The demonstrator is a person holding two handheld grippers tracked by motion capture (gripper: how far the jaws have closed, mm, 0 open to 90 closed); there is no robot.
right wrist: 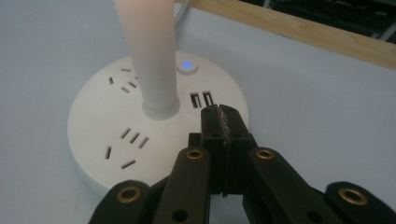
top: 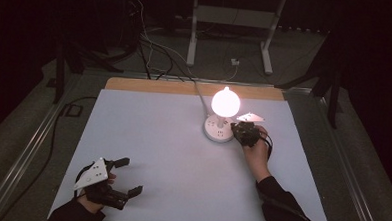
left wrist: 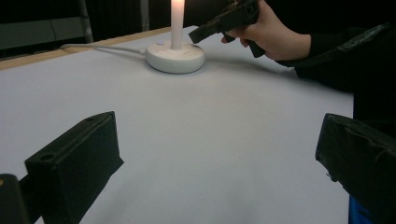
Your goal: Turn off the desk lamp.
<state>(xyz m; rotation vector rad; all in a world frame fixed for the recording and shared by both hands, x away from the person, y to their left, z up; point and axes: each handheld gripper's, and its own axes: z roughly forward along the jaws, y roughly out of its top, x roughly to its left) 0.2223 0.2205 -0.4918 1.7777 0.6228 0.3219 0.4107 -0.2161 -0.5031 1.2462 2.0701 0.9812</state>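
A lit lamp with a glowing round globe stands on a white round socket base toward the back right of the table. In the right gripper view its white stem rises from the base, beside a blue-lit button and two USB ports. My right gripper is shut with nothing between its jaws, its tip over the base's rim just below the USB ports. My left gripper rests open near the front left corner, jaws wide apart and empty, facing the base.
A white sheet covers the table, with a wooden strip along the far edge. The lamp's white cable runs off the back. On the dark floor behind stand a white frame and loose cables.
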